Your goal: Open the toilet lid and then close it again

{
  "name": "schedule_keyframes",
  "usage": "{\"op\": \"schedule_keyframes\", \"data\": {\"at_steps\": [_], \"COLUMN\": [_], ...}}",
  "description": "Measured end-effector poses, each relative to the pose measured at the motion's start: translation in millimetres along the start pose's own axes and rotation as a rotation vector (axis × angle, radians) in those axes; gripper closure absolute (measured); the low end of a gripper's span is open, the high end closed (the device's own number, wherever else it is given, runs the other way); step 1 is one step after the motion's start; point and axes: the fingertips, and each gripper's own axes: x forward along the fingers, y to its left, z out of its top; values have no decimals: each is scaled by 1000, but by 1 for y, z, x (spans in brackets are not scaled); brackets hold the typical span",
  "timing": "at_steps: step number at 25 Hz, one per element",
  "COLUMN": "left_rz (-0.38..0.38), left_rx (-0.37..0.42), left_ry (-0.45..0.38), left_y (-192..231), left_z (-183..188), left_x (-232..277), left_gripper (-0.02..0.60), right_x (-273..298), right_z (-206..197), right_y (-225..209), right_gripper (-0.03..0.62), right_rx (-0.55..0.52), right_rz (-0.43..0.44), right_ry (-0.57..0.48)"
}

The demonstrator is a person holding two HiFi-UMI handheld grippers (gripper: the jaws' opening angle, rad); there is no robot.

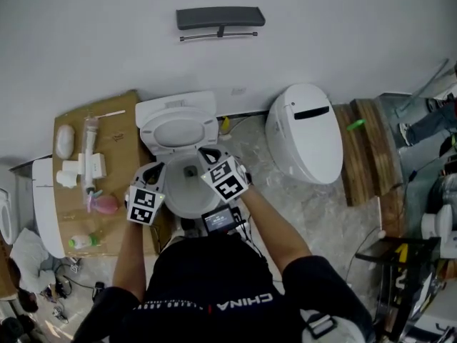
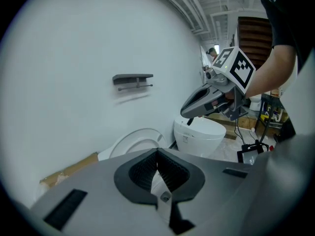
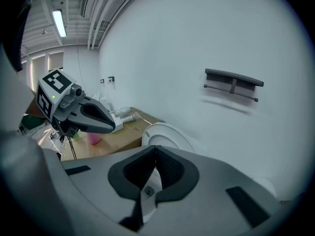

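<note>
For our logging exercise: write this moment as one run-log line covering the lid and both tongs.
lid: up | left tongs: shut, empty | right tongs: shut, empty | both above bowl

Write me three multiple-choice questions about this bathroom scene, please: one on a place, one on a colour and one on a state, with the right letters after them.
1. In the head view, on which side of the toilet before the person lies the cardboard sheet?
A. its left
B. its right
C. on top of it

2. What colour is the wall shelf?
A. white
B. pink
C. dark grey

3. How does the lid of that toilet stand?
A. shut down flat
B. raised against the wall
C. taken off, lying on the cardboard

Right letters:
1 A, as the sheet covers the floor at the picture's left of the toilet.
2 C, as it is a dark bar on the white wall.
3 B, as both gripper views show the lid upright.
</note>
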Motion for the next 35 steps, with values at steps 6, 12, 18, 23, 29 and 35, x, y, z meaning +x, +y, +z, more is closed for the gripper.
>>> {"op": "schedule_keyframes", "data": {"at_steps": [6, 12, 18, 23, 29, 35], "left_rz": [18, -1, 17, -12, -92, -154], "left_rx": [76, 162, 207, 246, 321, 331], "left_ry": [48, 89, 118, 169, 249, 262], "left_y": [26, 62, 108, 129, 142, 143], "left_z": [7, 22, 24, 14, -7, -11], "left_x": [22, 67, 121, 159, 191, 201], "left_gripper": [572, 570, 518, 461, 440, 437], "right_x": [27, 75, 134, 170, 202, 213], "right_z": [10, 28, 34, 29, 17, 12], "right_y": [-14, -36, -65, -80, -96, -97], "right_gripper": [580, 579, 539, 466, 451, 453], "right_rx": [-98, -175, -228, -287, -307, -325], "right_rz": [40, 123, 186, 233, 275, 321], "right_ry": [2, 17, 60, 113, 177, 216]}}
